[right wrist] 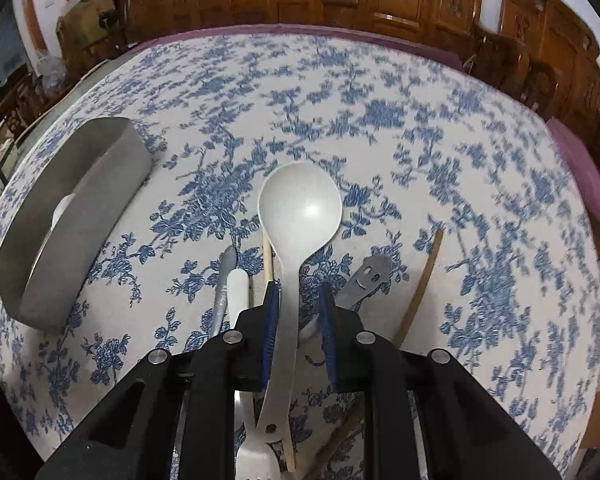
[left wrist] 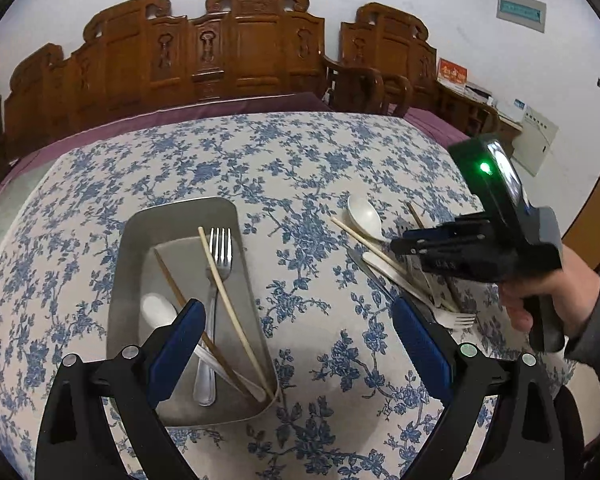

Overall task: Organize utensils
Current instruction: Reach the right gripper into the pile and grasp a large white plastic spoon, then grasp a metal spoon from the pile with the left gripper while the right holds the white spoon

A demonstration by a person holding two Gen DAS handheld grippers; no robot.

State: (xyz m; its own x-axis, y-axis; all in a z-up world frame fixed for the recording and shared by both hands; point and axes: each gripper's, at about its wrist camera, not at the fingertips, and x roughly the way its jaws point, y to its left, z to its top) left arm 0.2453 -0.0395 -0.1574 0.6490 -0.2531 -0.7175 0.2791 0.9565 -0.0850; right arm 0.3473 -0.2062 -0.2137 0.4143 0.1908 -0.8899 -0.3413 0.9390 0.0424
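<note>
A grey metal tray (left wrist: 140,240) on the floral tablecloth holds a steel fork (left wrist: 216,280), a white spoon (left wrist: 156,312), a pale chopstick (left wrist: 228,300) and a brown chopstick (left wrist: 172,280). My left gripper (left wrist: 296,336) is open and empty above the tray's near right edge. A loose pile lies to the right: a white spoon (right wrist: 300,208), a white plastic fork (left wrist: 456,318), a knife (right wrist: 224,280), chopsticks (right wrist: 420,280) and a metal smiley-face handle (right wrist: 370,276). My right gripper (right wrist: 298,304) straddles the white spoon's handle, jaws narrowly apart, a gap on the right side.
The tray (right wrist: 80,216) shows at the left in the right wrist view. Carved wooden chairs (left wrist: 240,48) stand behind the table's far edge. A purple cloth (left wrist: 220,108) borders the table. My right hand and gripper body (left wrist: 500,240) sit over the pile.
</note>
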